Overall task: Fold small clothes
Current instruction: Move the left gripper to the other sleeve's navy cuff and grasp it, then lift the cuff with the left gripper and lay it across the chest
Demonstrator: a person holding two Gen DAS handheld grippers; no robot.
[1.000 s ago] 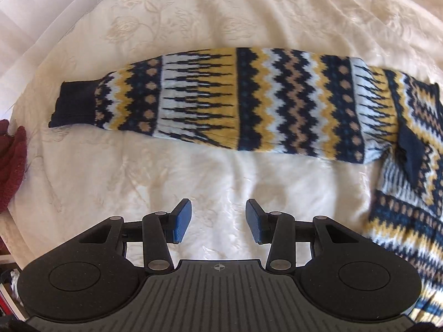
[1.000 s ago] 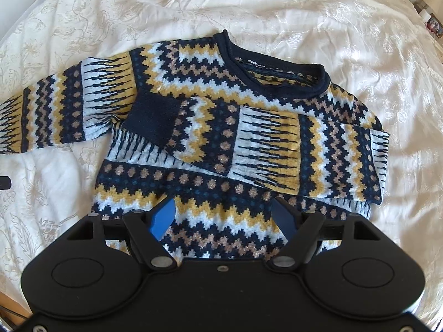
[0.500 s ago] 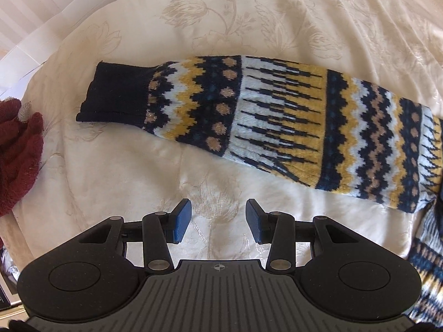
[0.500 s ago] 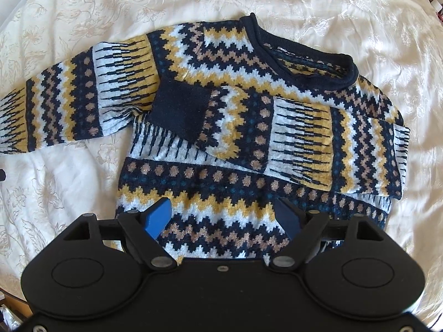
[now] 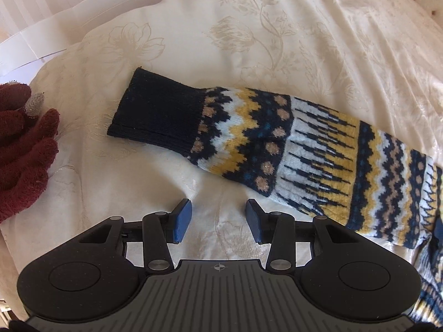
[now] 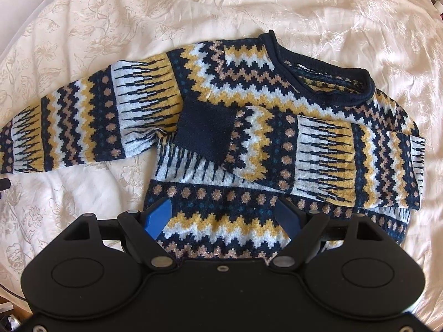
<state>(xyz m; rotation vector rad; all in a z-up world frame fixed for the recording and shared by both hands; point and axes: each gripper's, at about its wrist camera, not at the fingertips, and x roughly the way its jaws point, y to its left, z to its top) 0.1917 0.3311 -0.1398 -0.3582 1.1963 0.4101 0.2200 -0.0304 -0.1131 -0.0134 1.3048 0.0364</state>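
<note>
Above the floral bedspread (image 5: 249, 55): left gripper (image 5: 218, 221) wide, empty, short of the unfolded sleeve's navy cuff (image 5: 157, 116). Right gripper (image 6: 224, 218) wide over the patterned sweater (image 6: 249, 177). Risk: pinching bedspread along with knit, dragging the sleeve askew.

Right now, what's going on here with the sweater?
A person with two handheld grippers is partway through folding a patterned sweater on a cream bedspread. One sleeve is already folded across the chest; the other sleeve lies stretched out flat. The left gripper hovers open near its dark cuff. The right gripper is open over the hem, holding nothing.
</note>
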